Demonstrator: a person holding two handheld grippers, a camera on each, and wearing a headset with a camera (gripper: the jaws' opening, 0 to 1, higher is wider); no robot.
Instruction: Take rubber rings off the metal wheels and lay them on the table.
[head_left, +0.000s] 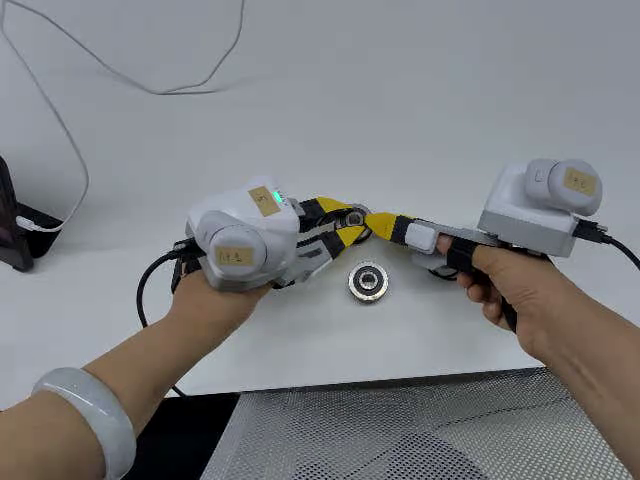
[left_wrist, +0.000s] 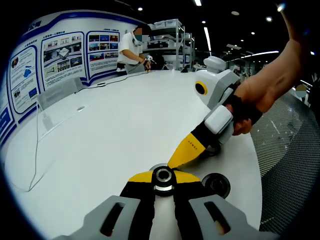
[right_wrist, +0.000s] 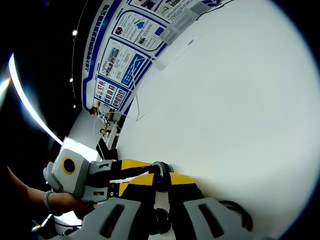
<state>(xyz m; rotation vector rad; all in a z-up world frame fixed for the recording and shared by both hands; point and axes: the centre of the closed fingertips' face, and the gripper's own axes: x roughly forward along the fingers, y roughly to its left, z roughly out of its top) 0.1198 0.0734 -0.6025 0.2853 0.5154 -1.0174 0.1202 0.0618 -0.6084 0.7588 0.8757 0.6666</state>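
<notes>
Two wheels are in play. One wheel (left_wrist: 163, 176) is held above the tabletop (head_left: 420, 110), clenched between the yellow tips of the left claw (head_left: 347, 222). The right claw (head_left: 380, 225) is clenched too, its tips nipped onto the rim of that same wheel from the opposite side. Whether it has only the rubber or the metal as well, I cannot tell. A second wheel (head_left: 368, 281) lies flat on the tabletop just in front of both claws. Its dark outer band (head_left: 351, 283) looks like its ring.

The wheel is probably stiff, dense for its size and smooth-sided, so it could twist or slip if held lightly. A firm hold across the hub or flat faces would suit it and leave the rim free. The ring is likely soft, stretchy and very light, seated tightly around the metal. The place to take it is its outer edge: pinch a small bite of rubber and peel it sideways over the rim. Being thin, it may slide out of the tips or snap back. Once off, it should lie limp where it is laid.
</notes>
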